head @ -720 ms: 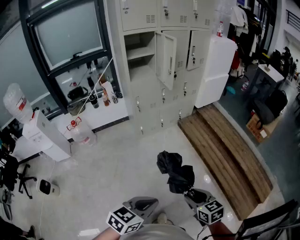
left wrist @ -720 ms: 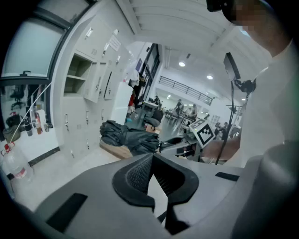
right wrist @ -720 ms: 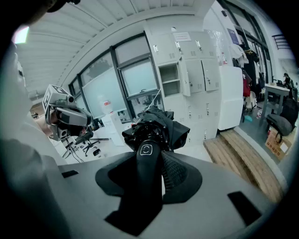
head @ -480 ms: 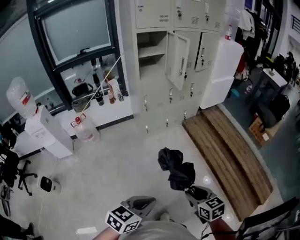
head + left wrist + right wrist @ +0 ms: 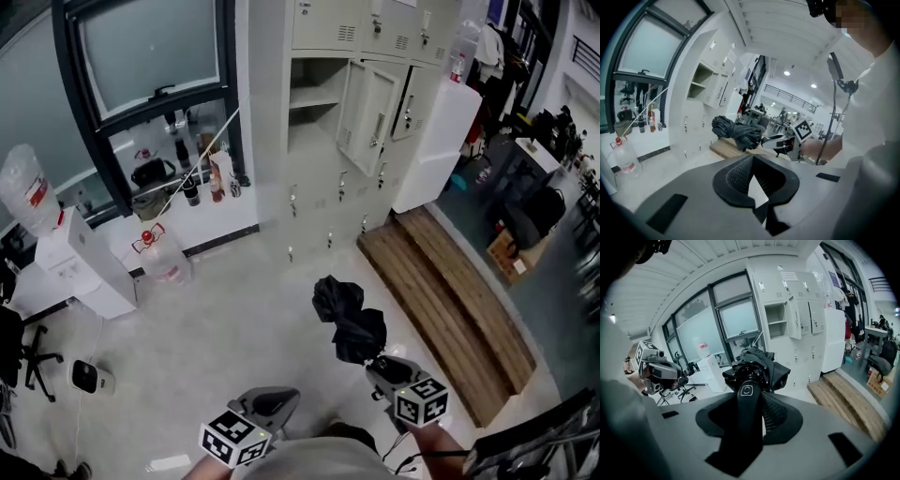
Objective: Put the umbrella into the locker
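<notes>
A folded black umbrella [image 5: 349, 323] sticks out ahead of my right gripper [image 5: 382, 367], which is shut on its black handle [image 5: 746, 401]; the bunched canopy [image 5: 757, 369] fills the space just past the jaws. The beige lockers [image 5: 319, 178] stand ahead across the floor. One upper compartment [image 5: 314, 94] is open, its door [image 5: 370, 103] swung to the right. My left gripper [image 5: 272, 403] is low beside the right one, shut with nothing in it. From the left gripper view the umbrella [image 5: 736, 132] and right gripper [image 5: 780, 140] show to the right.
A wooden bench [image 5: 450, 300] runs along the right. A white cabinet [image 5: 436, 141] stands right of the lockers. Left are a water dispenser [image 5: 80, 262], a water jug [image 5: 161, 258] on the floor and a window ledge [image 5: 192, 202] with bottles.
In the head view the lockers have shifted right and drawn a little nearer. Both grippers keep their pose low in the frame, the umbrella still in the right one.
</notes>
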A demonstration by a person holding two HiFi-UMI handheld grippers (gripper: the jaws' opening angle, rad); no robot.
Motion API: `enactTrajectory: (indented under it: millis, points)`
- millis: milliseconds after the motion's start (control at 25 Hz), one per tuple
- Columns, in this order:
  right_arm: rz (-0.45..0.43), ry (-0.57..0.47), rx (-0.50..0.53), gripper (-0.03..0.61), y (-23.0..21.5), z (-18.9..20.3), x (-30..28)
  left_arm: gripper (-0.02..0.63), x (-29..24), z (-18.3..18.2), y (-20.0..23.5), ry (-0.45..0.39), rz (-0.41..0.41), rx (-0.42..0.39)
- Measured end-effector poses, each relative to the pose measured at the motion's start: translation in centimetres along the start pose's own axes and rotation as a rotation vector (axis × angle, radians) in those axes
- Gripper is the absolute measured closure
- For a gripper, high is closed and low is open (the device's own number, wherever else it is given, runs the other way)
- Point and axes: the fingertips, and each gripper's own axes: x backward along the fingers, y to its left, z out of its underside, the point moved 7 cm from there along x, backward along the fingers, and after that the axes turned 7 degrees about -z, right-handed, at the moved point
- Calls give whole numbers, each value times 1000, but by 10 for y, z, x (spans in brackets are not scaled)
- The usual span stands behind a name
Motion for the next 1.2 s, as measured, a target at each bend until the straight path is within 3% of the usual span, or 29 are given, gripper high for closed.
enactTrajectory:
  millis: [240, 440, 920, 1200]
  points:
    - [54, -23, -11, 422, 5, -20, -27, 603, 8, 4, 39, 27, 36, -2]
    - [64, -46, 2, 422, -31, -53, -55, 603, -25, -18, 66, 5, 54, 5]
    - [21, -79, 108, 422, -173, -182, -131, 603, -137, -132, 132, -30, -11, -5]
    - [14, -79, 132, 422, -226, -232, -182, 603, -177, -176, 164, -47, -15, -3]
